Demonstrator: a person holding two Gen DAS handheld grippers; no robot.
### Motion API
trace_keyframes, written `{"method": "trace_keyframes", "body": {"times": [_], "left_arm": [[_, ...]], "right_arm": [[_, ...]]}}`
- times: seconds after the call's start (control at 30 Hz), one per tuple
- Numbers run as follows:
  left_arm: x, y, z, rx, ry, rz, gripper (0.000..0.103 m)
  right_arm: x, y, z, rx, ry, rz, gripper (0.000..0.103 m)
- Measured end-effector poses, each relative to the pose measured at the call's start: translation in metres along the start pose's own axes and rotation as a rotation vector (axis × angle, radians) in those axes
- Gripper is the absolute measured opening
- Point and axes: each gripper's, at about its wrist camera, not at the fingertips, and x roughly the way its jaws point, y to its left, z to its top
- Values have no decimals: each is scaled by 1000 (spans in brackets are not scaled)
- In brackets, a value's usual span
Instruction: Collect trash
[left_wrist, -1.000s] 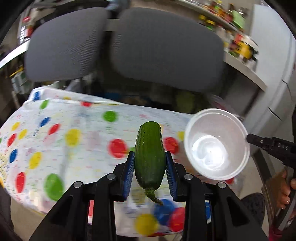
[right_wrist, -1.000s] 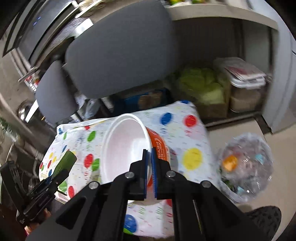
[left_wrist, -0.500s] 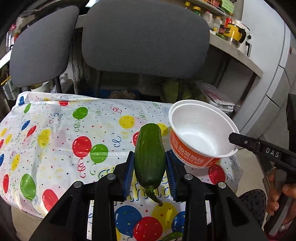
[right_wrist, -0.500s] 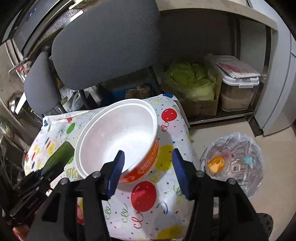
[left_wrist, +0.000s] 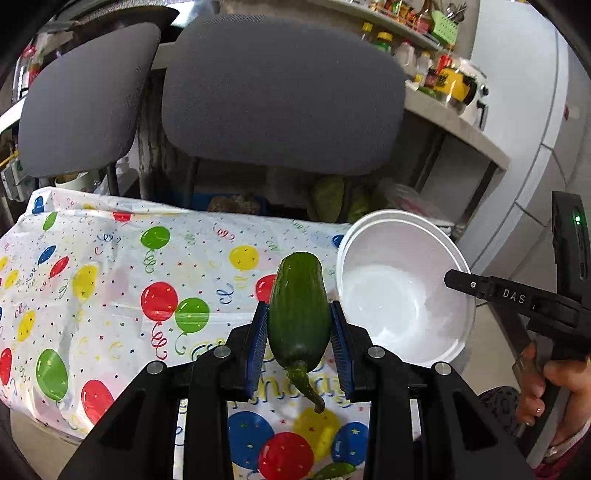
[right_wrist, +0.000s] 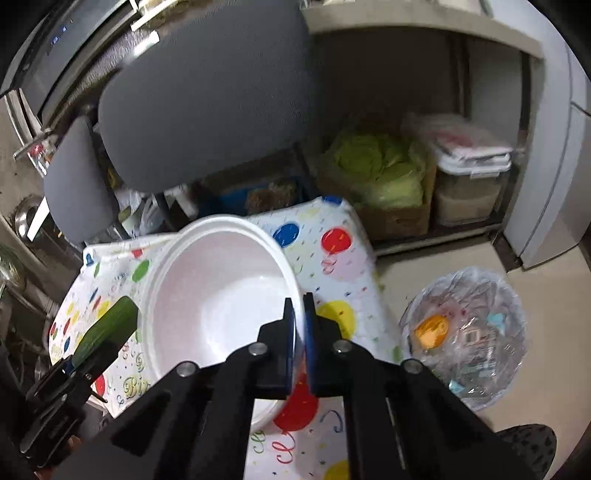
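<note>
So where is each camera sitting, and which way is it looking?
Left wrist view: sits on the left gripper, looking along its fingers at the cucumber they clamp, over the balloon tablecloth toward two gray chairs; the person's right hand shows at the edge.
Right wrist view: sits on the right gripper, looking along its fingers pinching the white bowl rim, toward the lined trash bin on the floor; the left gripper shows at bottom-left.
Both views share the cucumber, bowl, tablecloth and chairs.

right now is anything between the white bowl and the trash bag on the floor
Nothing visible. The right gripper pinches the white bowl by its rim above the table's edge, and the floor across to the clear trash bag looks bare.
</note>
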Motion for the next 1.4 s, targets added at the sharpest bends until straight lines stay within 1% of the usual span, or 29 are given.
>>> {"method": "trace_keyframes", "body": {"times": [0.13,0.23,0.37,0.47,0.57,0.7,0.73,0.77,0.8,0.9,1.1,1.13,1.17,1.2,1.23,1.27,1.4], "left_arm": [[-13,-17,3,36,-24,-51,34],[-12,-43,8,79,-27,-110,34],[2,-90,10,151,-8,-184,34],[25,-135,10,197,36,-259,34],[45,-167,7,231,73,-293,34],[63,-198,9,261,98,-321,34],[68,-204,10,265,101,-323,34],[71,-207,10,269,103,-325,34],[76,-212,11,275,106,-328,34],[93,-228,10,296,119,-337,34],[139,-263,4,344,183,-359,35],[147,-269,2,357,205,-358,36],[152,-274,0,368,213,-353,41],[157,-278,-2,382,210,-336,57],[159,-281,-2,388,199,-331,64],[160,-282,-2,387,188,-336,68],[164,-278,3,369,190,-312,68]], "right_arm": [[-30,-22,-1,53,-37,14,6],[-55,-49,-4,96,-74,-10,6],[-88,-100,-11,160,-120,-96,6],[-101,-140,-19,217,-128,-163,6],[-97,-178,-27,282,-110,-198,6],[-75,-215,-26,349,-73,-205,6],[-69,-223,-25,371,-70,-199,8],[-65,-228,-24,383,-65,-196,12],[-59,-235,-22,391,-60,-185,14],[-45,-248,-17,401,-42,-182,14],[-48,-262,-15,399,-62,-179,14],[-49,-264,-15,400,-64,-180,14],[-50,-266,-16,400,-67,-182,14],[-52,-268,-16,401,-70,-180,14],[-53,-270,-17,401,-73,-182,14],[-54,-271,-18,399,-74,-184,14],[-56,-272,-21,400,-73,-171,14]]}}
